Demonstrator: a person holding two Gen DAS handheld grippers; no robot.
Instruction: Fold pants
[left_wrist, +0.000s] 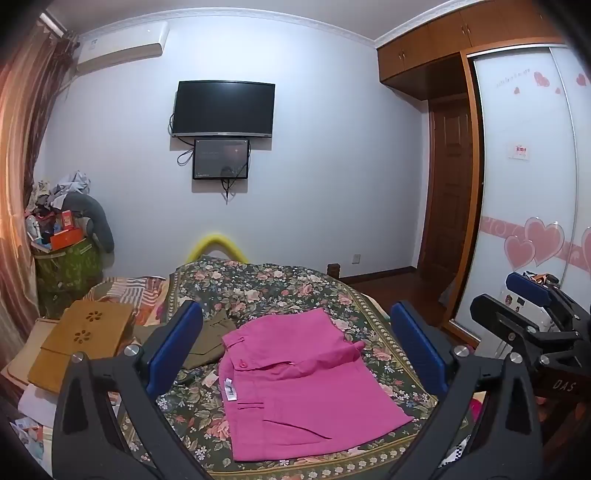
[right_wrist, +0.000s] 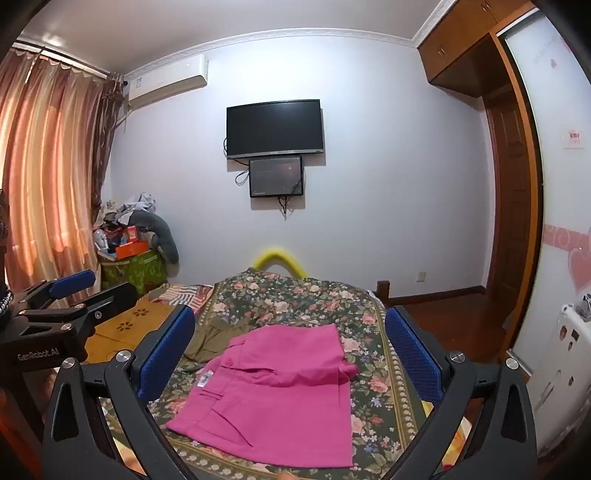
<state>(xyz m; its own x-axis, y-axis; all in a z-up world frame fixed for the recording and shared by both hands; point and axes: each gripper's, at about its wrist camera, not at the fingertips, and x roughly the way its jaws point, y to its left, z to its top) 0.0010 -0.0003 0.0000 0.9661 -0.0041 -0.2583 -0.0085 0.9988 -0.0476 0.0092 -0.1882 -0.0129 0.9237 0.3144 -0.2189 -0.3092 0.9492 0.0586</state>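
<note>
Both jaws stand wide apart and hold nothing: the left gripper (left_wrist: 295, 347) and the right gripper (right_wrist: 290, 347) hang above the bed, well clear of the cloth. Pink pants (left_wrist: 295, 384) lie folded on the floral bedspread (left_wrist: 280, 284), with the waistband and white label turned toward the left side. Olive-green clothing (left_wrist: 208, 341) lies just beside them, partly tucked under their far left edge.

I see even, soft indoor light; the curtains (right_wrist: 48, 166) glow orange with backlight. Both fisheye views bend walls strongly, edges vignette to black, and focus is sharp with faint shadows.
</note>
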